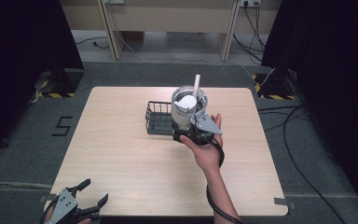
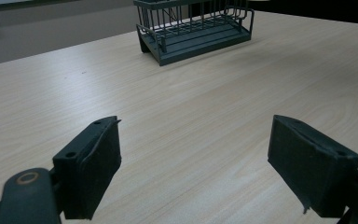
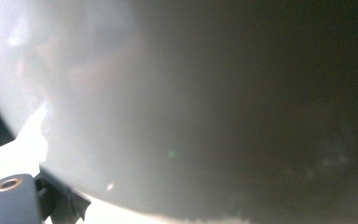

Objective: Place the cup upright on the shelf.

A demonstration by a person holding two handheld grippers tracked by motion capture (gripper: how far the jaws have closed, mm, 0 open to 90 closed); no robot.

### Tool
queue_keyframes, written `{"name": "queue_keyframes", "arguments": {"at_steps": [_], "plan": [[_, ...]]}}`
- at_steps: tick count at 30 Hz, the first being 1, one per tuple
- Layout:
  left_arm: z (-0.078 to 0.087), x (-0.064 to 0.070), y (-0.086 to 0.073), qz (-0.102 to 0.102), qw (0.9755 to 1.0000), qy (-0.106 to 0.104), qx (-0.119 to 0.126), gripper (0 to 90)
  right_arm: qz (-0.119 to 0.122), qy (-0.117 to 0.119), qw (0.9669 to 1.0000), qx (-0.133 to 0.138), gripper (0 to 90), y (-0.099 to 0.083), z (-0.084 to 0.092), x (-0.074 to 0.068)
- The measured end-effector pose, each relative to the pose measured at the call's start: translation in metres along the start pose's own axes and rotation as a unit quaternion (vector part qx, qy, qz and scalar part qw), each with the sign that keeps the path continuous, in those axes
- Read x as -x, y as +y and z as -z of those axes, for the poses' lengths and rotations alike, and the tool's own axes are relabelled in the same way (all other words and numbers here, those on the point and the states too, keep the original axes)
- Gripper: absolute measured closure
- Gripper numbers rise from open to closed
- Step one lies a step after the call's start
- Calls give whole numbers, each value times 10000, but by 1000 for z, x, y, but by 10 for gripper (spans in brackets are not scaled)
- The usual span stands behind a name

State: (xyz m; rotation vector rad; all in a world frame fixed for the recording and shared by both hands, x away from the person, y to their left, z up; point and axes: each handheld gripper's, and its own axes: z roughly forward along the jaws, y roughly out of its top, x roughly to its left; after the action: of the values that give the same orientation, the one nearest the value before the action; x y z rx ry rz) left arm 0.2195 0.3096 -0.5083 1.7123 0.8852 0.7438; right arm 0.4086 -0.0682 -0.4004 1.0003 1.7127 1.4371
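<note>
A clear round cup (image 1: pixel 189 108) with a white piece inside and a white stick rising from it is held up at the right end of a dark wire basket (image 1: pixel 159 118). My right gripper (image 1: pixel 185 127) is shut on the cup's lower side, with the person's hand beneath it. In the right gripper view the cup's wall (image 3: pixel 168 116) is a pale blur pressed close to the camera. My left gripper (image 1: pixel 95 190) stands open at the table's front left corner with nothing between its jaws. From the left gripper (image 2: pixel 193 128) the basket (image 2: pixel 196 28) shows far ahead and empty.
The basket stands near the middle of the light wooden table (image 1: pixel 135 163). Black curtains and stands flank the table, and cables lie on the floor at the right (image 1: pixel 289 126).
</note>
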Motion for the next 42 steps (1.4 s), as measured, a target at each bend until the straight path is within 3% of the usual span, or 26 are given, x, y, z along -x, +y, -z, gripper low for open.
{"name": "queue_keyframes", "arguments": {"at_steps": [14,25,42], "plan": [[0,-1,0,14,10000,-6,5,164,-8,-74,10000,-19,107,22,-34,7],[0,-1,0,43,10000,-11,21,164,-41,-148,9998,-110,108,37,-71,14],[0,-1,-1,63,10000,-26,24,165,-124,-257,9990,-339,107,31,-110,20]]}}
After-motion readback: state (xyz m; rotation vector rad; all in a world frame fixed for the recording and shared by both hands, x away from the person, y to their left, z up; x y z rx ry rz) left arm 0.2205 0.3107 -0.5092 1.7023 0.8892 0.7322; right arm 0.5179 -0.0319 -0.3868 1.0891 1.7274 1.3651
